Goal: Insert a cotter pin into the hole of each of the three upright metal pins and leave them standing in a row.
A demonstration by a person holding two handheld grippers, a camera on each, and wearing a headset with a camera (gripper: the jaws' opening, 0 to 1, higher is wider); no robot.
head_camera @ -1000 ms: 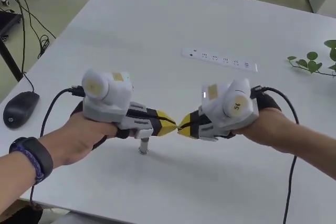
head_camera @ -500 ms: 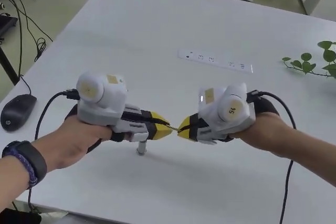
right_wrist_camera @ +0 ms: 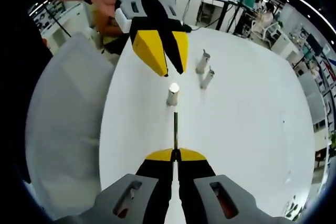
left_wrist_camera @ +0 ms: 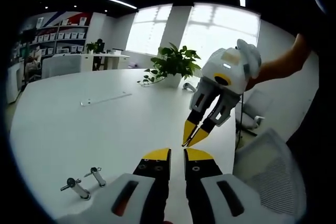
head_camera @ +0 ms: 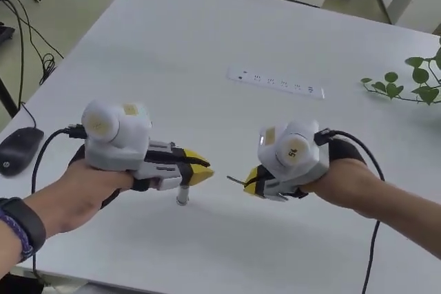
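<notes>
The cotter pin [right_wrist_camera: 175,129] is a thin straight wire pinched at one end between the tips of the right gripper [right_wrist_camera: 176,153], whose jaws are clenched on it. The rest of the wire pokes forward into the open air above the table [head_camera: 207,46]. It points towards an upright metal pin [right_wrist_camera: 172,94] that stands on the table, a little way ahead of the wire's free end and not touching it. The left gripper [left_wrist_camera: 177,155] hangs just above that upright pin, its yellow-tipped jaws drawn together on nothing, facing the right gripper with a gap between the two. Past the standing pin, two more metal pins [right_wrist_camera: 202,61] sit close to each other on the table, and from the left gripper view they look to be lying on their sides. Further out on the white tabletop there's a power strip [head_camera: 275,80], a trailing green plant [head_camera: 406,86] at the right edge, and a dark mouse [head_camera: 17,151] at the left edge.
</notes>
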